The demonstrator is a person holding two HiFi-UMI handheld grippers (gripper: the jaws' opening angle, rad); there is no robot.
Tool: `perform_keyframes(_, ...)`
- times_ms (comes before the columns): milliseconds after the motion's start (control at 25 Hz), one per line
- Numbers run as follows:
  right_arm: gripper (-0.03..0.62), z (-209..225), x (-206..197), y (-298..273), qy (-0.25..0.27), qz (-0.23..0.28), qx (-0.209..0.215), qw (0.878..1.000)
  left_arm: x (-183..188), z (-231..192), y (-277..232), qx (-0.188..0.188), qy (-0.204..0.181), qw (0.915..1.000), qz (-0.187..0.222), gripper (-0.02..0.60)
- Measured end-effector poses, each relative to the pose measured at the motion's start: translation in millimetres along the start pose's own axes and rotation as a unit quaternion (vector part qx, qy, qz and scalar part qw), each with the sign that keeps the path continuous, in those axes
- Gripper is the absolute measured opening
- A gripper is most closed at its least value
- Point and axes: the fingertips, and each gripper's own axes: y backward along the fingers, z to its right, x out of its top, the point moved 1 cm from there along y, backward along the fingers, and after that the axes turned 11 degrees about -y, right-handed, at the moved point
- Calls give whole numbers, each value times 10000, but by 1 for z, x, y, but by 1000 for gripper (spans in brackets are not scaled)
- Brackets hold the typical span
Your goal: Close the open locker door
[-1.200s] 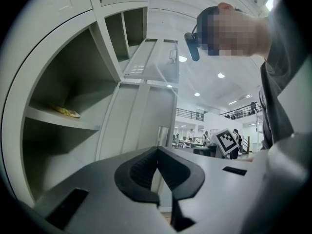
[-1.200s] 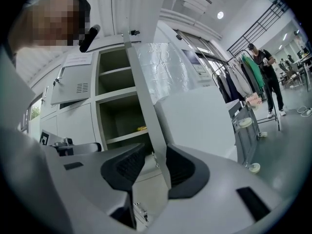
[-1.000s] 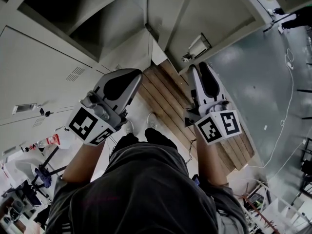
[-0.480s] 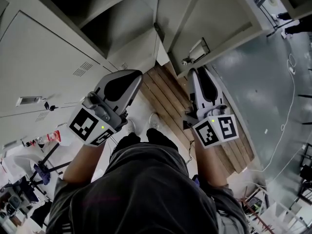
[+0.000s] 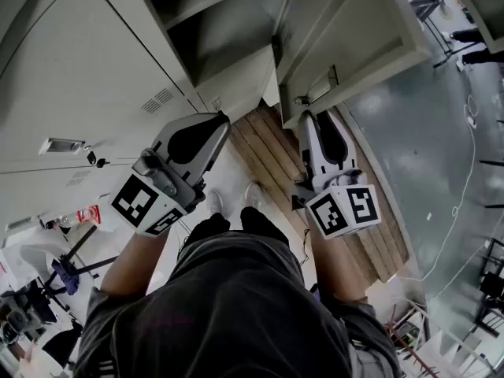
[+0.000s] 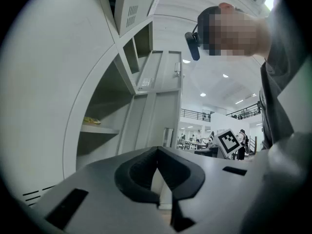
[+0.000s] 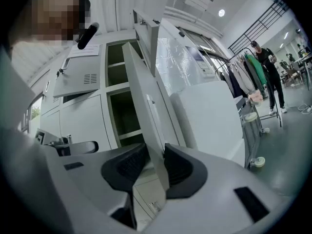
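Right tool state: I read the right gripper (image 7: 156,152) as clamped on the free edge of the locker door (image 7: 141,91). The panel runs edge-on through the gap with a pad against each face. The jaws have just been closing slightly, with the door between them.
Left tool state: I read the left gripper (image 6: 157,151) with its jaws together, tips meeting and nothing between them.
Left tool position: level, beside the right gripper and left of the door, facing the locker bank (image 5: 87,69).
Door position: open, standing out from the bank toward the person carrying the grippers. In the head view it lies at upper right, just beyond the right gripper's tips.
Latch: I see the latch (image 5: 319,81) on the door near its free edge, close to those tips.
Compartment: the open compartment (image 5: 228,30) is dark and sits between the closed fronts at left and the door at right. The left gripper view shows a shelf (image 6: 97,129) inside with a small yellowish item I cannot identify.
Footing: the person's shoes (image 5: 253,194) stand beside wooden boards (image 5: 268,152) laid at the foot of the lockers.
Floor, right side: a green floor (image 5: 425,132) with a pale cable (image 5: 465,164) lying across it.
Background: the right gripper view shows a clothes rack (image 7: 243,77) and a bystander (image 7: 265,72), both well apart from the lockers.
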Motion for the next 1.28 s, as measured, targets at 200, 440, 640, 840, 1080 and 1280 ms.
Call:
perform_keyframes(200, 117, -26, -14, -13, 41, -91, 137, 9999, 0, -17, 24, 152, 23, 9999, -7, 15)
perform_keyframes(440, 120, -53, -31, -32, 69, -206, 319, 9993, -1, -36, 48, 307, 30, 9995, 6, 15)
perform_keyframes(640, 117, -67, -41, -46, 88, -268, 410, 9988, -4, -50, 61, 404, 43, 9992, 1, 15)
perform_keyframes(840, 117, -78, -46, -57, 79, -319, 497, 9982, -3, -60, 68, 463, 41, 9989, 2, 15)
perform_keyframes(1080, 110, -88, -54, -71, 57, -398, 623, 9972, -2, -71, 74, 557, 15, 9984, 47, 15)
perform_keyframes(1280, 107, -96, -59, -84, 46, -474, 758, 9960, -5, -80, 82, 696, 30, 9976, 7, 15)
